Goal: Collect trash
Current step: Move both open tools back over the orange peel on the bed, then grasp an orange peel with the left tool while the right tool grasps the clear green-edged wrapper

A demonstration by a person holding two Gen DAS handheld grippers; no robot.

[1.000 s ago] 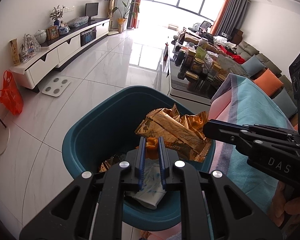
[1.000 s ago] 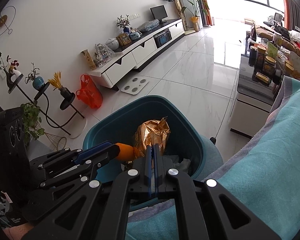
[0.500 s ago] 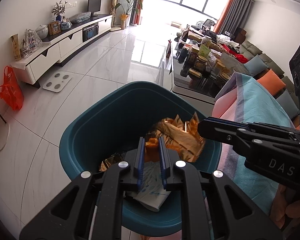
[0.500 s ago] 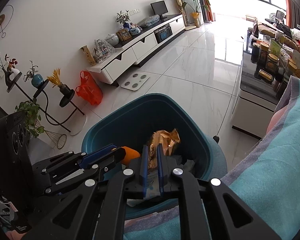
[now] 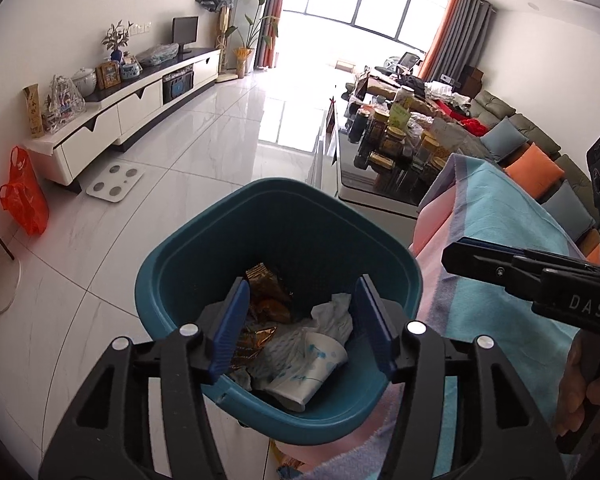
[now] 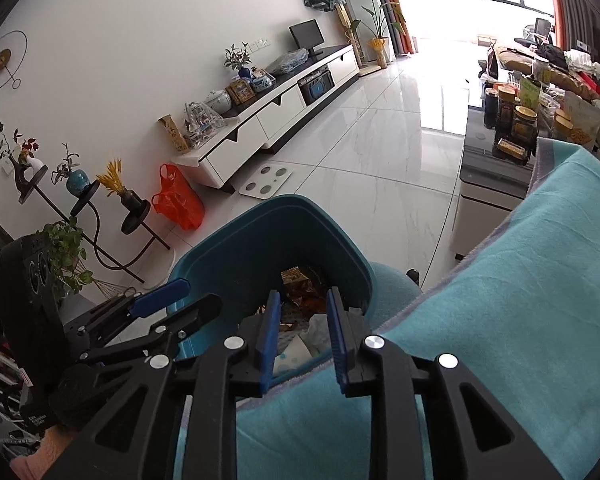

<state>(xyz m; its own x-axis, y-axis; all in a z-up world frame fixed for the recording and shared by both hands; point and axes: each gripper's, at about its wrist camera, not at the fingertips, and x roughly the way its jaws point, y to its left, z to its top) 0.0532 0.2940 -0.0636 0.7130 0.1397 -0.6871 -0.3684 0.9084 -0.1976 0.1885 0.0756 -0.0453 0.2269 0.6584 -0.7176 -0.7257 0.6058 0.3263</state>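
- Left wrist view: left gripper (image 5: 298, 322) hovering over the deep teal plastic bin (image 5: 188, 256), jaws spread wide and just opened, nothing between the blue pads.
- Down in the bin, straight ahead of those pads: crinkled gold foil wrapper (image 5: 266, 288) at about 11 o'clock, orange peel scrap (image 5: 274, 314) just under it, crumpled white tissue (image 5: 336, 316) at 1 o'clock, white paper cup with blue marks (image 5: 314, 364) at 6 o'clock, lying on its side.
- Right gripper (image 6: 302, 332) also over the bin's near rim, jaws just opened, parted partway and empty; trash visible through the gap.
- Both drops judged complete; step in hand likely pulling clear and going for more litter.
- To do it well: lift straight up first, keeping fingers off the bin rim to avoid tipping it.
- Keep both grippers apart while backing off; right one sits at 3 o'clock of the left, close by.
- Mind the turquoise and pink striped towel (image 6: 520, 280) at 4 o'clock, touching the bin; easy to snag.
- No further litter visible on the towel from here; elsewhere cannot tell.
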